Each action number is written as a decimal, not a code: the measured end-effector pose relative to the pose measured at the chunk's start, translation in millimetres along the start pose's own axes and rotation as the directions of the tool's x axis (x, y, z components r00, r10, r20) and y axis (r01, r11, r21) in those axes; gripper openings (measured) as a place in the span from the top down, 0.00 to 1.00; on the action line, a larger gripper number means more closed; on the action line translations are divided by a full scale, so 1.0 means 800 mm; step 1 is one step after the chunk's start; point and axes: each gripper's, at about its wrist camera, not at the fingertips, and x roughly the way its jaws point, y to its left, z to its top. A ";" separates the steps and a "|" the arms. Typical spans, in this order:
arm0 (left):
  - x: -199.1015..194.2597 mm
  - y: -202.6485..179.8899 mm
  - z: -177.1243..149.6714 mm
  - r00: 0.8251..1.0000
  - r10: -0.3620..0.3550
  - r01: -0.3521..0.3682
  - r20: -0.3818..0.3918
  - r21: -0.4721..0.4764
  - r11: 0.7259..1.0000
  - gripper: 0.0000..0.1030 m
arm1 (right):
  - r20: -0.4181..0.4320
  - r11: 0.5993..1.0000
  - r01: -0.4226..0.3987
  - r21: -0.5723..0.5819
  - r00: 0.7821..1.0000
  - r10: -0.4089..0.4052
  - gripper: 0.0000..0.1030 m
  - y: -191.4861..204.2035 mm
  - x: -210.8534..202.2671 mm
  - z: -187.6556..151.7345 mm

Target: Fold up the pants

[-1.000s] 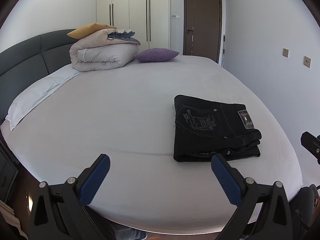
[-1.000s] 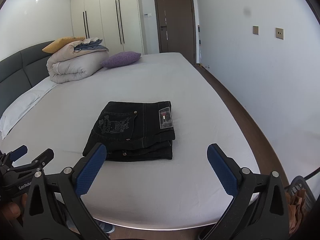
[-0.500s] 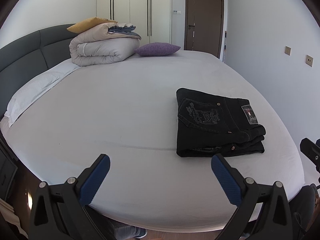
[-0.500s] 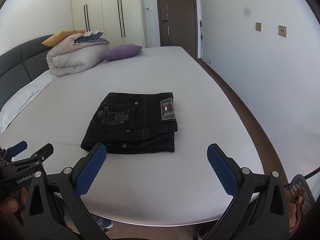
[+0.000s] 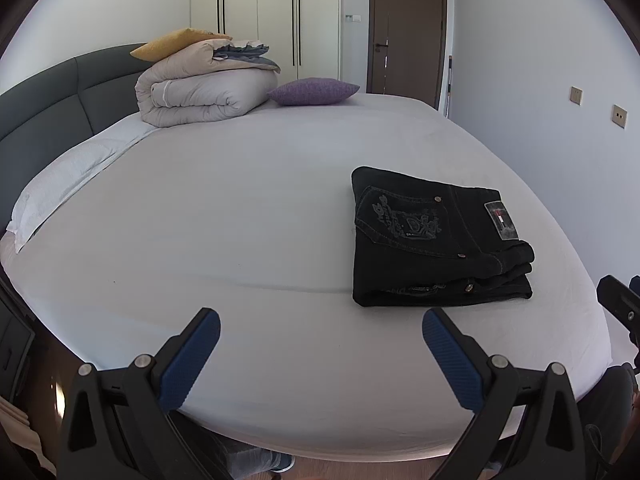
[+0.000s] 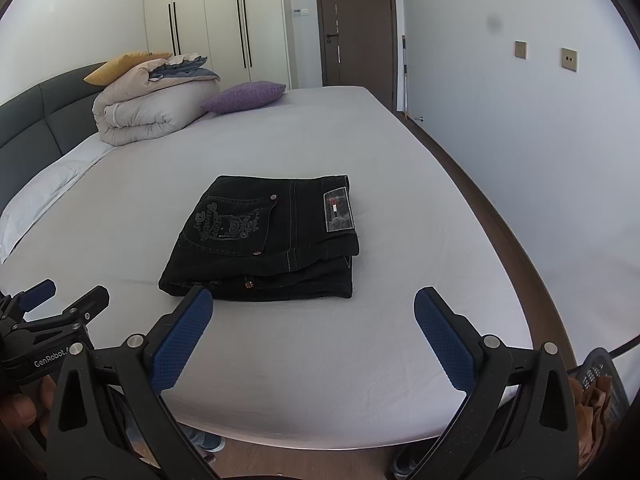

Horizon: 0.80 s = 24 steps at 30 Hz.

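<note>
Black jeans (image 5: pixel 432 240) (image 6: pixel 268 240) lie folded into a compact stack on the white bed (image 5: pixel 240 200) (image 6: pixel 360 340), with the back pocket embroidery and waist patch facing up. My left gripper (image 5: pixel 320 344) hovers open near the bed's front edge, to the left of and nearer than the jeans, holding nothing. My right gripper (image 6: pixel 312 332) is open too, just in front of the stack's near edge, apart from it. The left gripper (image 6: pixel 52 308) also shows at the lower left of the right wrist view, with a hand below it.
A rolled beige duvet (image 5: pixel 200 92) with a yellow pillow on top and a purple cushion (image 5: pixel 312 90) lie at the bed's far end by the dark headboard (image 5: pixel 48 112). A mesh basket (image 6: pixel 600 392) stands on the floor at right. Wall close on the right.
Both grippers have dropped slightly and pulled back a little; the jeans sit higher in both views. The jeans themselves have not moved, and both grippers stay open.
</note>
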 end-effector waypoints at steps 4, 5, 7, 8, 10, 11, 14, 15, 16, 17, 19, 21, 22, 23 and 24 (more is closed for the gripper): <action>-0.001 -0.001 0.000 1.000 0.001 -0.001 0.001 -0.001 1.000 0.00 | -0.001 1.000 -0.001 -0.002 1.000 0.001 0.00 0.002 0.002 -0.002; -0.001 -0.001 0.000 1.000 0.001 -0.001 0.001 -0.001 1.000 0.00 | -0.001 1.000 -0.001 -0.002 1.000 0.001 0.00 0.002 0.002 -0.002; -0.001 -0.002 0.000 1.000 0.002 -0.002 0.000 -0.001 1.000 0.00 | 0.000 1.000 0.000 -0.001 1.000 0.000 0.00 0.002 0.004 -0.002; 0.000 -0.001 0.000 1.000 0.001 -0.001 0.000 0.000 1.000 0.00 | -0.001 1.000 -0.001 0.000 1.000 0.001 0.00 0.003 0.005 -0.002; 0.000 -0.002 -0.001 1.000 0.000 0.000 -0.001 0.001 1.000 0.00 | 0.000 1.000 -0.001 -0.001 1.000 0.001 0.00 0.003 0.003 -0.002; 0.001 -0.002 -0.001 1.000 -0.001 0.001 -0.002 0.002 1.000 0.00 | 0.000 1.000 -0.001 -0.002 1.000 0.001 0.00 0.003 0.003 -0.002; 0.001 -0.001 -0.001 1.000 -0.001 0.001 -0.001 0.002 1.000 0.00 | 0.000 1.000 -0.001 -0.003 1.000 0.001 0.00 0.004 0.005 -0.002; 0.001 -0.001 -0.001 1.000 0.000 0.000 -0.001 0.002 1.000 0.00 | -0.001 1.000 -0.001 -0.002 1.000 0.001 0.00 0.004 0.004 -0.002; 0.001 -0.001 -0.001 1.000 0.000 0.000 -0.002 0.003 1.000 0.00 | -0.001 1.000 -0.001 -0.001 1.000 0.001 0.00 0.004 0.005 -0.003; 0.001 -0.001 -0.001 1.000 -0.001 0.001 -0.002 0.003 1.000 0.00 | -0.001 1.000 -0.001 -0.001 1.000 0.001 0.00 0.004 0.003 -0.003; 0.001 -0.001 -0.001 1.000 -0.001 0.001 -0.001 0.003 1.000 0.00 | -0.001 1.000 0.000 -0.001 1.000 0.000 0.00 0.005 0.003 -0.003; 0.001 -0.001 -0.001 1.000 -0.001 0.001 -0.002 0.003 1.000 0.00 | 0.000 1.000 0.000 0.000 1.000 0.000 0.00 0.005 0.004 -0.003; 0.001 -0.001 -0.001 1.000 -0.001 0.001 -0.002 0.003 1.000 0.00 | -0.001 1.000 0.000 -0.001 1.000 0.000 0.00 0.004 0.003 -0.003; 0.001 -0.001 -0.001 1.000 -0.001 0.001 -0.002 0.003 1.000 0.00 | -0.002 1.000 -0.001 0.000 1.000 0.001 0.00 0.005 0.004 -0.003; 0.001 -0.001 -0.002 1.000 -0.003 0.003 -0.002 0.004 1.000 0.00 | -0.002 1.000 -0.001 0.000 1.000 0.001 0.00 0.005 0.004 -0.003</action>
